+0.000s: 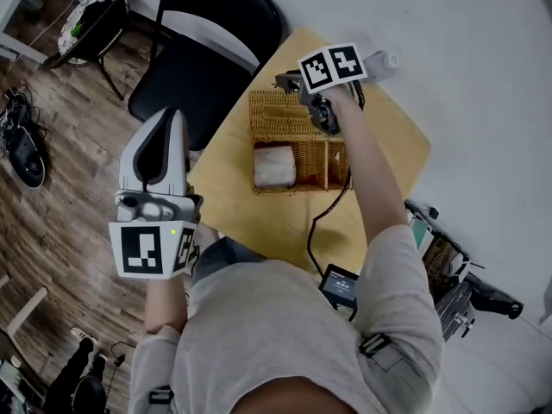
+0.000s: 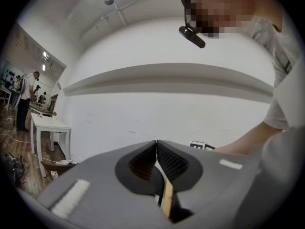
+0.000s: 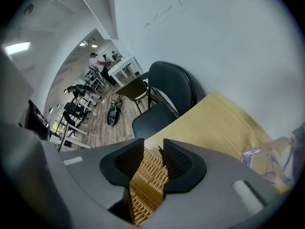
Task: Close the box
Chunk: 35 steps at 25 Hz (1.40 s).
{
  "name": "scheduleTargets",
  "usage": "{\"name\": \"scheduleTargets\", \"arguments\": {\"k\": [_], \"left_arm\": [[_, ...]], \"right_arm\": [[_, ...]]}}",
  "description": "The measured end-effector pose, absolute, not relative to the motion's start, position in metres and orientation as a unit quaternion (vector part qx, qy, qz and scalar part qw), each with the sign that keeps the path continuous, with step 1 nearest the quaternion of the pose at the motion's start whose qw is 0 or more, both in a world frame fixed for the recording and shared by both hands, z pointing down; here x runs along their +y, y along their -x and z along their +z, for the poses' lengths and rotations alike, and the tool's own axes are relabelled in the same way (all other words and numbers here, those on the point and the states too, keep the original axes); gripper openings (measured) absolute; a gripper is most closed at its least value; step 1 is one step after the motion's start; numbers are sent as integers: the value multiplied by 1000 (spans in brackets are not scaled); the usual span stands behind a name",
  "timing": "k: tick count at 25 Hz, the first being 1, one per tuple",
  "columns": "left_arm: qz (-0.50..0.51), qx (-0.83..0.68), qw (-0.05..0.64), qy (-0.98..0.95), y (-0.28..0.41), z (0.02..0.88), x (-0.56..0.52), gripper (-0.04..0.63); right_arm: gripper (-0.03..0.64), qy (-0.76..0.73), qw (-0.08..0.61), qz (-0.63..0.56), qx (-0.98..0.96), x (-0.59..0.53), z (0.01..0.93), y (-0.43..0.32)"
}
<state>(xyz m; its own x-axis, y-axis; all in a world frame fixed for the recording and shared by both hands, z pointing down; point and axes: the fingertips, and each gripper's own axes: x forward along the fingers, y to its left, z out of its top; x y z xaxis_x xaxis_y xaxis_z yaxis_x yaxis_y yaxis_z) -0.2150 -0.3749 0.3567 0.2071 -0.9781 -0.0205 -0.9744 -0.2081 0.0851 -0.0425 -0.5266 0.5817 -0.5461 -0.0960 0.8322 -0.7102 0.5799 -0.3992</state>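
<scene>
A wicker box (image 1: pixel 317 164) stands on the small wooden table (image 1: pixel 259 218), with a white bundle (image 1: pixel 274 166) inside it. Its wicker lid (image 1: pixel 278 115) lies flipped back on the far side. My right gripper (image 1: pixel 287 82) is at the lid's far edge, open. In the right gripper view the lid (image 3: pixel 145 182) shows in the gap between the right gripper's (image 3: pixel 153 149) parted jaws, and the pads do not press it. My left gripper (image 1: pixel 172 115) is held up to the left of the table, away from the box. In the left gripper view the left gripper (image 2: pixel 156 143) is shut on nothing.
A black chair (image 1: pixel 207 33) stands just beyond the table's far left corner. A clear plastic bag (image 1: pixel 380 61) lies at the far right corner. A black cable (image 1: pixel 323 218) runs along the table to a small device (image 1: pixel 339 285). Equipment (image 1: pixel 453 274) sits on the floor at the right.
</scene>
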Motion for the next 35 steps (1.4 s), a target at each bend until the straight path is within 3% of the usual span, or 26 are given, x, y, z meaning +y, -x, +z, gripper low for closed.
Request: {"name": "scheduleTargets", "arguments": {"k": [19, 22, 35], "left_arm": [[-16, -653, 37, -756, 227, 372, -369, 60], [-15, -655, 38, -755, 226, 373, -369, 58], [-20, -645, 26, -763, 217, 362, -369, 58]], "right_arm": [[100, -201, 489, 389, -754, -514, 636, 42], [28, -211, 494, 381, -752, -516, 638, 40], [21, -264, 438, 365, -778, -528, 605, 35]]}}
